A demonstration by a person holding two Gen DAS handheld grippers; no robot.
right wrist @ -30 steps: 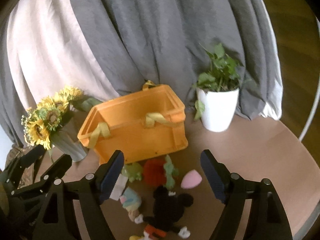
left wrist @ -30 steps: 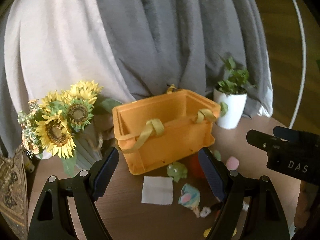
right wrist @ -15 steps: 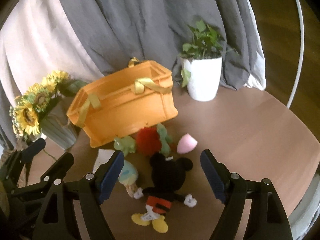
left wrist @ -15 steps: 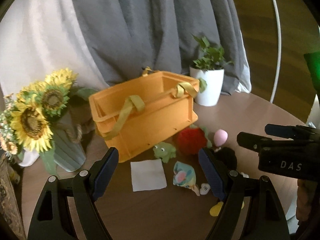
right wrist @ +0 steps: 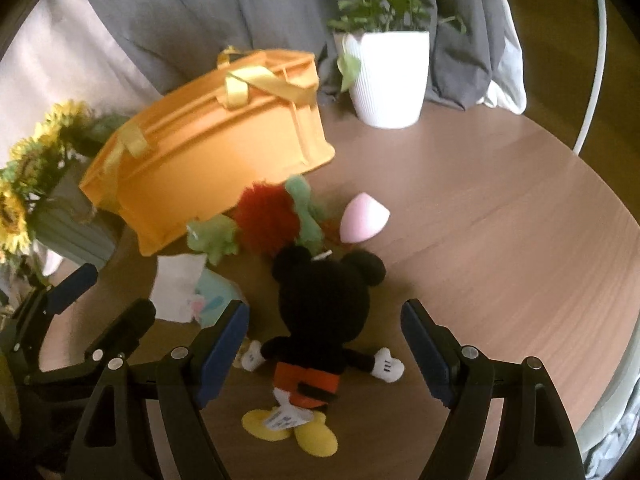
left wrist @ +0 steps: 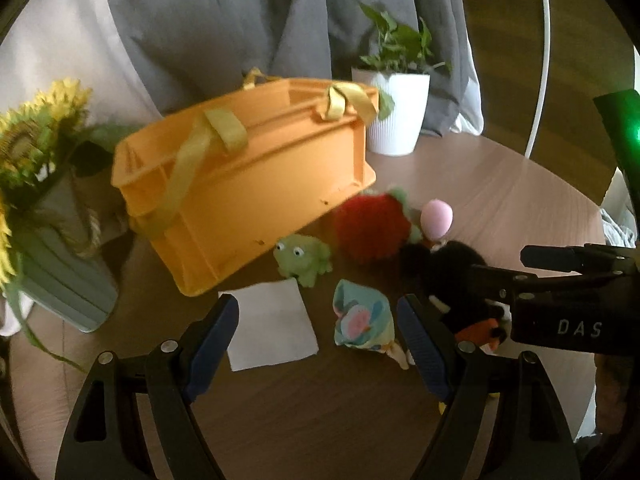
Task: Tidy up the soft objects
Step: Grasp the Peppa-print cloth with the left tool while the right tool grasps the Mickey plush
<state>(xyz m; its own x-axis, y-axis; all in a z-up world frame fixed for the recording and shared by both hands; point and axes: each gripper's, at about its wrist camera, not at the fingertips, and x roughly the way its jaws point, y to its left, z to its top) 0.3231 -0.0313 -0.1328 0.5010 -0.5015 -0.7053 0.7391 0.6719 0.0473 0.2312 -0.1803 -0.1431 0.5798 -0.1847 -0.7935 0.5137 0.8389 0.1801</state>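
The left wrist view shows the left hand-held gripper (left wrist: 318, 332) spread wide with nothing between its pads, hanging above a white cloth square (left wrist: 272, 326) and a pastel soft toy (left wrist: 362, 314) on the round wooden tabletop (left wrist: 500, 188). Only here do the green frog toy's (left wrist: 302, 258) eyes show, and the orange crate (left wrist: 248, 184) reveals its open inside; the black mouse plush (left wrist: 444, 276) is largely hidden behind the other tool.

The right wrist view gives that plush (right wrist: 324, 312) in full – face down, arms out, yellow feet toward the camera – lying under the right hand-held gripper (right wrist: 324, 344), whose jaws are also spread and empty. The red fuzzy toy (right wrist: 266, 220) and pink egg-shaped sponge (right wrist: 364, 218) lie between plush and crate (right wrist: 212, 148). A white potted plant (right wrist: 386, 76) stands at the tabletop's far edge, sunflowers (right wrist: 24, 184) at its left edge – seen in both views
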